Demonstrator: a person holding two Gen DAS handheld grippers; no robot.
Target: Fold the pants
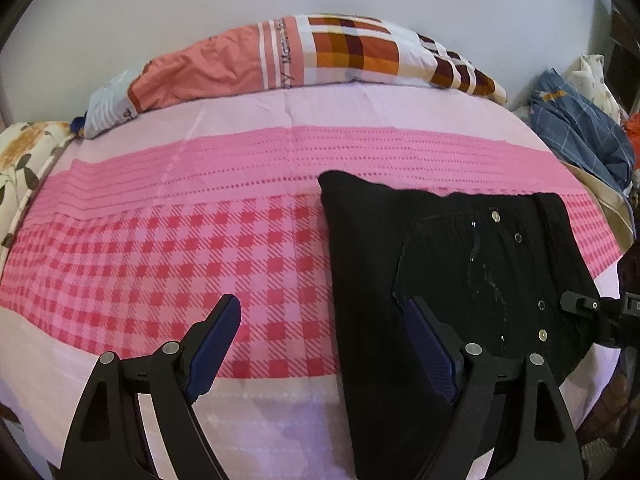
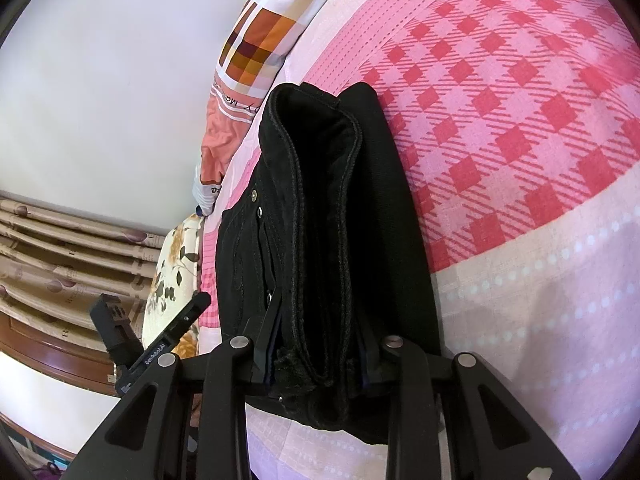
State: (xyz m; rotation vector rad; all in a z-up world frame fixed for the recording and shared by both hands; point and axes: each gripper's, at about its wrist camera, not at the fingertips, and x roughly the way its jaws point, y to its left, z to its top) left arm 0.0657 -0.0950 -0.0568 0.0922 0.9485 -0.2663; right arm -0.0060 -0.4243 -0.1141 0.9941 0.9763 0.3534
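Thick folded black denim pants [image 2: 320,220] between right tongs [image 2: 318,360]

The pillowcase [image 1: 280,54] carries print too partial to read, and the left hand-held gripper's [image 2: 160,350] small lettering is illegible.

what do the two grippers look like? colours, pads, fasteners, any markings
Both are matte black. The left gripper has two tapered fingers lined with textured dark blue pads, round silver pivot pins and triangular cutouts in its arms. The right gripper matches, with blue pad edges just showing. No cables or sleeves show.
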